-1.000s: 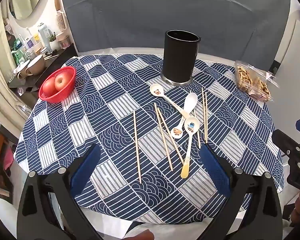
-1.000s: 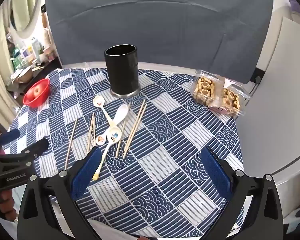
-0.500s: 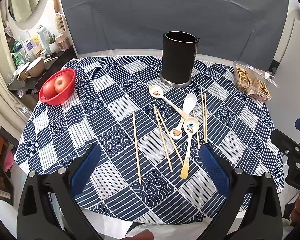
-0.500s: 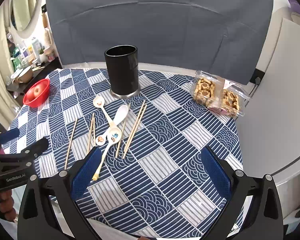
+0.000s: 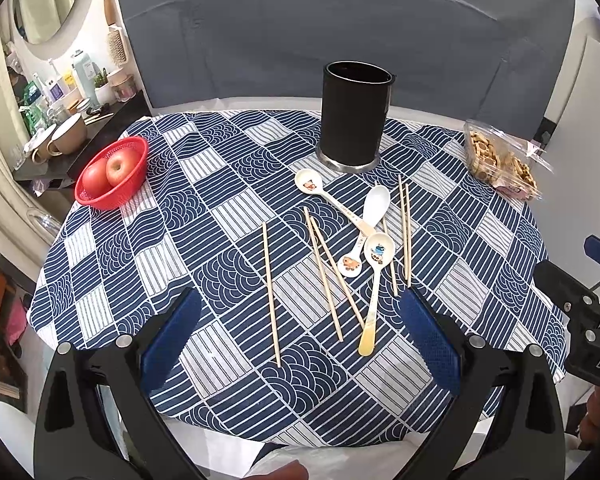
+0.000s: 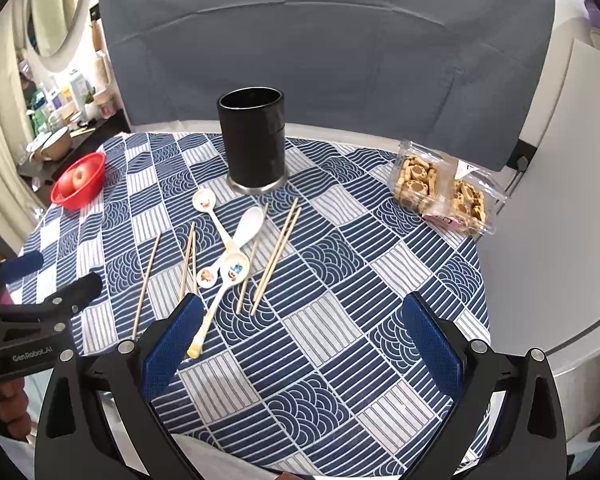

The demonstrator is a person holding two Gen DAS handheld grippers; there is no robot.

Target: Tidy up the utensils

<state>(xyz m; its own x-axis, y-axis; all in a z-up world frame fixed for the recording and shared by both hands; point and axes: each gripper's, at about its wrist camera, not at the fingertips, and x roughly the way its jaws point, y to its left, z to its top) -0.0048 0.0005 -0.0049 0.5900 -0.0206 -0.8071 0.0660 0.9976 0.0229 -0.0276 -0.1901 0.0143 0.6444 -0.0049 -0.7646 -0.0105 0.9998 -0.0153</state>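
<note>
Blue-padded, both tongs gape wide and hold nothing. Since a second ago hardly anything has shifted: the view over the counter (image 5: pixel 100 288) has crept slightly, and every utensil lies where it lay, so no sorting has begun. The left tongs (image 5: pixel 300 332) hover at the near edge, pointed at the chopsticks (image 5: pixel 324 276) and spoons (image 5: pixel 374 280) scattered in front of the upright black holder (image 5: pixel 356 116), which looks empty. The right tongs (image 6: pixel 300 336) hang level off to the side, over bare cloth, the yellow-tipped spoon handle just beside their left pad. Neither touches anything yet.
</note>
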